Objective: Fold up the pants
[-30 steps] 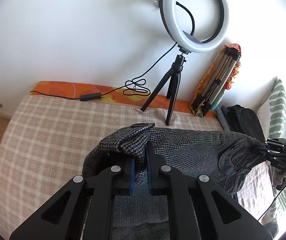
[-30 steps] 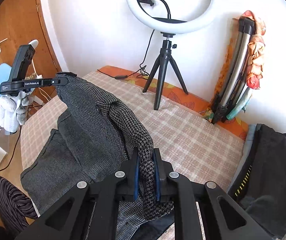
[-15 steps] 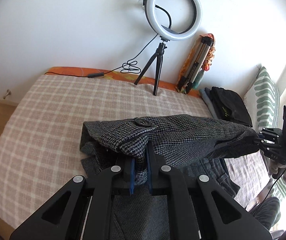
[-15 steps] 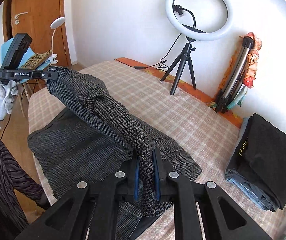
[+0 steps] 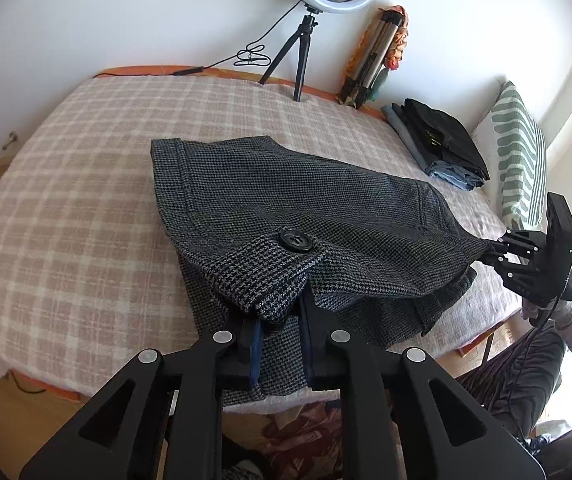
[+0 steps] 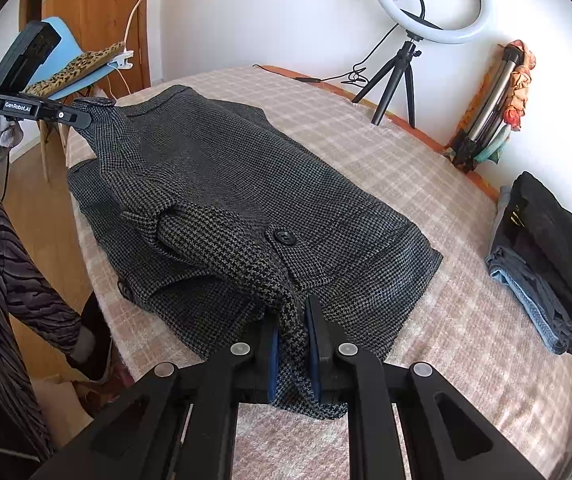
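The grey houndstooth pants (image 5: pixel 286 200) lie folded over on the plaid bed cover (image 5: pixel 78 184); they also show in the right wrist view (image 6: pixel 238 184). My left gripper (image 5: pixel 280 312) is shut on the waistband corner by the black button (image 5: pixel 296 240). It shows at the left of the right wrist view (image 6: pixel 82 114), pinching the cloth. My right gripper (image 6: pixel 292 320) is shut on the other waistband corner, and shows at the right of the left wrist view (image 5: pixel 486 252). Both corners are held just above the bed near its front edge.
A ring light on a tripod (image 5: pixel 306 40) stands at the back of the bed. A folded tripod (image 5: pixel 370 60) leans on the wall. A stack of folded clothes (image 6: pixel 546 256) lies at the right. A striped pillow (image 5: pixel 522 160) is beyond it. A chair (image 6: pixel 70 64) stands left of the bed.
Both grippers have drawn back toward the bed's front edge and lowered. The held waistband has come down with them, so the pants now lie spread over the bed instead of hanging.
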### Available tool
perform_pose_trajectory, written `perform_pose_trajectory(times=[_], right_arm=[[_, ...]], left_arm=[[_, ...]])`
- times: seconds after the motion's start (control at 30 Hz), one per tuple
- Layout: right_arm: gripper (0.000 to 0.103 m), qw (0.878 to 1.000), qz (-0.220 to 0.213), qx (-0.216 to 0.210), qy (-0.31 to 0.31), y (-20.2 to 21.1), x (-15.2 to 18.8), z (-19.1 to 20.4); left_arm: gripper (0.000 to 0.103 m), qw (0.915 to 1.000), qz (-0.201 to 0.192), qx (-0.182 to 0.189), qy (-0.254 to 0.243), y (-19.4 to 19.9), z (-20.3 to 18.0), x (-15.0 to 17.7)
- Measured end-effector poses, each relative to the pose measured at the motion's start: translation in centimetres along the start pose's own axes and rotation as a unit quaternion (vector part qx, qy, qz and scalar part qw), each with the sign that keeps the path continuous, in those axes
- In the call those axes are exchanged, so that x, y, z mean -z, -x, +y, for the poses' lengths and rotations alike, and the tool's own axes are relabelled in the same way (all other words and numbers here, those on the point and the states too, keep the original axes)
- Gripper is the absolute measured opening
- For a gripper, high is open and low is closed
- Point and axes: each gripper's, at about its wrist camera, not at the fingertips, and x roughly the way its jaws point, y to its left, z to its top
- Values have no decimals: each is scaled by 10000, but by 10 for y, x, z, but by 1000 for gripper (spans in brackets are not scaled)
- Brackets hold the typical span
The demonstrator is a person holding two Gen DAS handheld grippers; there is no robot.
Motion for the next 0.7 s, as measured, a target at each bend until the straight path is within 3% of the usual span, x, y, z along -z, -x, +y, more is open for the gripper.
perform_pose_trajectory(times=[0.07,0.17,0.4,0.53,0.57,0.63,0.7], right_arm=[[10,10000,37,13,63,-1,6,5],[10,9998,82,77,153,-2,13,9],[13,9992,193,74,356,-3,19,18],[33,9972,482,-58,575,-2,25,22],[34,9975,477,-130,510,1,26,20],[37,9985,399,-305,212,10,27,11],[48,9981,176,-533,-251,21,25,-4]], left_arm=[[18,9999,38,75,-63,3,-2,3],[28,9992,257,-133,-271,7,-7,8],[30,9991,182,-316,-219,37,2,9],[30,9983,-65,-485,-326,43,-1,-7],[30,9983,-76,-464,-358,40,-4,-11],[30,9982,-52,-421,-433,27,-11,-19],[30,9974,-9,-397,-593,12,-21,-25]])
